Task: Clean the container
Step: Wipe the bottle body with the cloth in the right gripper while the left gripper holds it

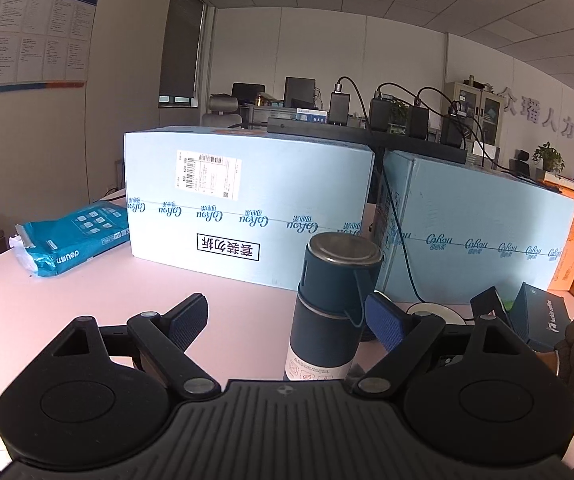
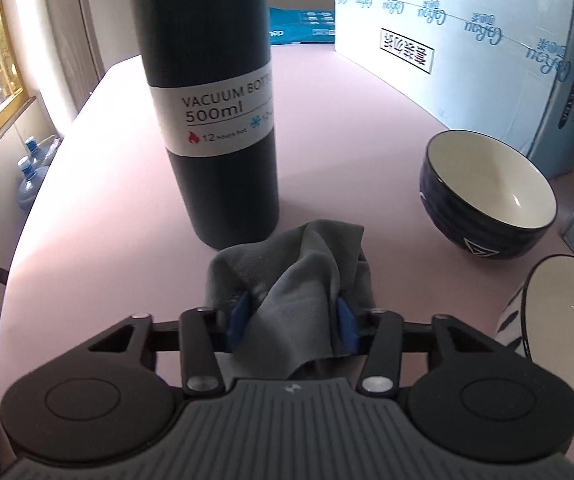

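A dark blue vacuum bottle (image 1: 329,312) with a steel lid and a white label stands upright on the pink table (image 1: 67,304). My left gripper (image 1: 287,320) is open, its jaws wide apart on either side of the bottle, the right finger close to it. In the right wrist view the same bottle (image 2: 211,120) stands just ahead. My right gripper (image 2: 293,320) is shut on a grey cloth (image 2: 291,276), which bunches up between the blue pads near the bottle's base.
Two large light-blue cartons (image 1: 247,200) stand behind the bottle. A teal paper pack (image 1: 75,236) lies at the left. A dark blue bowl (image 2: 487,200) and a second bowl (image 2: 547,340) sit to the right. A dark box (image 1: 543,316) is at the right.
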Available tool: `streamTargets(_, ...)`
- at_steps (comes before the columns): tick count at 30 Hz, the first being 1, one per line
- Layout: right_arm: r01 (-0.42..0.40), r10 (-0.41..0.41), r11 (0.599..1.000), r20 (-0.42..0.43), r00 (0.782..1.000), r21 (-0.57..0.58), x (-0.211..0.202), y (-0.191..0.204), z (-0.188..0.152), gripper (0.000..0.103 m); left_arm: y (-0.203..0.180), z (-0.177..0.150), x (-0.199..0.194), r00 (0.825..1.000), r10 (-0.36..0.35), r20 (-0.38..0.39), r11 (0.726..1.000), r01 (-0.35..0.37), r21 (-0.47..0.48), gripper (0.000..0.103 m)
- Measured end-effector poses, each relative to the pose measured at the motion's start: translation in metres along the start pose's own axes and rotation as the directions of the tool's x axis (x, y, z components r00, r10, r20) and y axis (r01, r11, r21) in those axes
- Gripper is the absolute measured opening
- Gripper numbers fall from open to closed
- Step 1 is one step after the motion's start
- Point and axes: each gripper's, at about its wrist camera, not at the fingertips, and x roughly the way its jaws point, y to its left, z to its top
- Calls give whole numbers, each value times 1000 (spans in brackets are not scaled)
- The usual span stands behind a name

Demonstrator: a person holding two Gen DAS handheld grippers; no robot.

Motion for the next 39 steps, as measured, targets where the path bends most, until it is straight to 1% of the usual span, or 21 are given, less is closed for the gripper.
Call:
streamTargets(2, -9, 9, 1000, -23, 1000, -3, 0, 2, 6, 32, 0, 9, 3, 999, -33, 20, 999, 32, 18, 84)
streamTargets(4, -24, 25, 999, -21, 999, 33, -7, -1, 13, 31, -1, 17, 7, 997, -67, 42, 997, 65, 50, 91)
streamTargets(7, -39, 34, 993, 42, 999, 110, -35, -5, 27, 31, -4, 26, 13, 993, -106, 54, 990, 100, 104, 92)
streamTargets(10, -24, 1, 986, 136, 991, 163, -68, -6, 41, 31, -8, 33, 17, 984, -161, 76, 980, 150, 134, 92)
streamTargets(12, -21, -30, 972, 212, 977, 235, -85, -10, 47, 32, -13, 38, 22, 980, -181, 80, 973, 166, 160, 92)
streamTargets(13, -33, -42, 959, 256, 966, 282, -92, -13, 47, 32, -17, 39, 27, 980, -185, 68, 968, 170, 183, 92)
streamTargets(16, -127, -70, 886, 401, 913, 445, -103, -20, 39, 32, -27, 36, 46, 981, -196, 17, 949, 185, 257, 92)
streamTargets(19, -232, -91, 809, 505, 858, 540, -95, -28, 35, 32, -29, 32, 63, 977, -212, -22, 942, 211, 261, 92)
streamTargets(21, -259, -119, 773, 534, 837, 579, -83, -30, 31, 32, -27, 29, 75, 974, -225, -35, 948, 227, 224, 92)
streamTargets(23, -299, -132, 735, 561, 817, 608, -73, -32, 32, 32, -23, 27, 85, 976, -217, -35, 961, 220, 167, 92)
streamTargets(26, -352, -145, 691, 597, 789, 632, -79, -23, 20, 32, -19, 23, 94, 976, -214, -31, 972, 216, 91, 92)
streamTargets(28, -371, -153, 670, 609, 779, 643, -84, -20, 13, 32, -19, 21, 98, 975, -221, -33, 972, 223, 78, 90)
streamTargets(29, -371, -158, 663, 606, 779, 650, -84, -17, 11, 32, -19, 21, 100, 974, -222, -35, 972, 224, 77, 86)
streamTargets(30, -372, -162, 656, 604, 780, 657, -85, -15, 8, 32, -20, 20, 102, 974, -223, -38, 971, 225, 77, 77)
streamTargets(31, -372, -168, 648, 601, 782, 665, -86, -13, 6, 33, -20, 19, 103, 975, -220, -41, 972, 223, 79, 67)
streamTargets(32, -375, -172, 636, 598, 783, 674, -85, -13, 3, 33, -20, 18, 105, 977, -210, -44, 973, 213, 85, 61)
streamTargets(34, -381, -174, 622, 595, 785, 684, -86, -14, 1, 33, -17, 18, 106, 977, -210, -41, 974, 213, 80, 60)
streamTargets(36, -382, -172, 623, 596, 784, 682, -89, -11, 1, 33, -14, 19, 104, 976, -216, -39, 973, 218, 78, 60)
streamTargets(37, -391, -170, 624, 605, 777, 677, -91, -10, 2, 33, -13, 18, 103, 975, -218, -38, 972, 220, 78, 60)
streamTargets(39, -414, -161, 633, 634, 756, 654, -96, -6, 5, 33, -11, 18, 102, 974, -221, -38, 972, 224, 73, 60)
